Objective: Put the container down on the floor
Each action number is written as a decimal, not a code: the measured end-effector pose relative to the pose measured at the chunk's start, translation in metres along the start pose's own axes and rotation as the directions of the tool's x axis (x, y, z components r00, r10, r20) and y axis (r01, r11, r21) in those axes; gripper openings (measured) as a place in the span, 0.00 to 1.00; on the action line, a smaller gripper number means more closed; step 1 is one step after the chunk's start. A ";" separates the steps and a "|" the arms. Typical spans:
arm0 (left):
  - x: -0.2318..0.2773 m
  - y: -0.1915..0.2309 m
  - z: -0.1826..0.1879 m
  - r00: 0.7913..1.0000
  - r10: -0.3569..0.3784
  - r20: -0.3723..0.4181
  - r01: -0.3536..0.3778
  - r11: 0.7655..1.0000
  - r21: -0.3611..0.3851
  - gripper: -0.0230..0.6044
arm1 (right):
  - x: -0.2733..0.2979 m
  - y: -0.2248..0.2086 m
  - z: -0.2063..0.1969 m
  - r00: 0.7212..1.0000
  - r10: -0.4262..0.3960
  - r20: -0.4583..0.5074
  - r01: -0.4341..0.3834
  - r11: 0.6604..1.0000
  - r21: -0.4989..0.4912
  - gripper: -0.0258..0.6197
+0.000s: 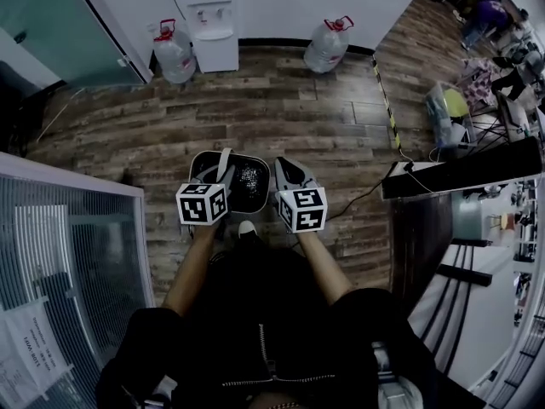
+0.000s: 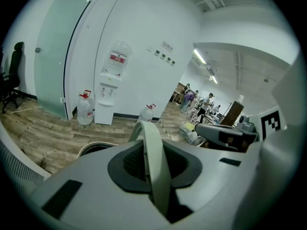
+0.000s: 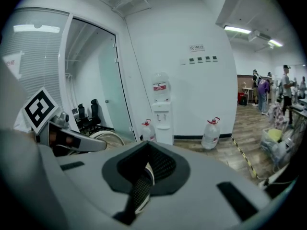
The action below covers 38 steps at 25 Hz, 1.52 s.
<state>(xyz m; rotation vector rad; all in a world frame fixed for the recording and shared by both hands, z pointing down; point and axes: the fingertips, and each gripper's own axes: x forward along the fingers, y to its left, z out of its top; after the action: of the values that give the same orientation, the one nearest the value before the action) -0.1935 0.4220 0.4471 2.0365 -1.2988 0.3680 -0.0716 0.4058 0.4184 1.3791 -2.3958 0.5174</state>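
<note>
Holding the container (image 1: 243,186) between both tools, out in front of a pale shoe tip (image 1: 247,227), over the wood-plank floor (image 1: 289,118). Container is dark inside with a pale rim. Cannot tell whether its base touches the floor.

Left tool (image 1: 223,175): at the container's left rim. In the left gripper view its pads are clamped on the pale handle (image 2: 154,162), which arcs up and out beyond the jaws. The rim (image 2: 93,147) shows just below.

Right tool (image 1: 286,174): at the container's right rim. In the right gripper view (image 3: 144,176) the jaws are nearly together, pinching a thin pale strip of the container. Cannot tell if it is rim or handle end.

Marker cubes on both tools sit side by side, close but apart.

Along the far edge of the floor, against the white wall:
- a water dispenser (image 1: 213,15)
- a bottle (image 1: 174,54) just left of the dispenser
- a second bottle (image 1: 328,45) well to its right

A yellow-and-black stripe (image 1: 387,100) runs across the floor at the right side. A thin cable (image 1: 358,198) lies near the right tool.
</note>
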 end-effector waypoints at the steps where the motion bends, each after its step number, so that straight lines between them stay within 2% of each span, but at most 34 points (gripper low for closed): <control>1: 0.003 0.004 0.003 1.000 -0.002 -0.002 0.002 1.000 0.005 0.12 | 0.005 0.000 0.003 1.000 -0.002 0.002 0.002 1.000 0.002 0.06; 9: 0.013 0.020 0.018 1.000 -0.013 -0.027 0.014 1.000 0.022 0.12 | 0.027 0.002 0.012 1.000 -0.018 -0.002 0.018 1.000 0.024 0.06; 20: 0.042 0.021 0.027 0.999 -0.013 -0.050 0.013 1.000 0.002 0.12 | 0.046 -0.021 0.008 0.999 -0.015 -0.032 0.017 0.999 0.049 0.06; 28: 0.089 0.027 0.049 0.998 0.025 -0.056 -0.026 1.000 -0.017 0.12 | 0.094 -0.058 0.027 0.998 0.034 -0.044 -0.032 0.998 0.044 0.06; 38: 0.150 0.022 0.107 0.996 0.083 -0.027 -0.085 0.995 -0.048 0.12 | 0.143 -0.122 0.079 0.994 0.103 -0.046 -0.103 0.995 -0.001 0.06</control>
<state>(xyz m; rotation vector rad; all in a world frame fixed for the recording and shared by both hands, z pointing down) -0.1567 0.2413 0.4625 1.9350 -1.3682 0.3944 -0.0417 0.2044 0.4313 1.2329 -2.4390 0.5653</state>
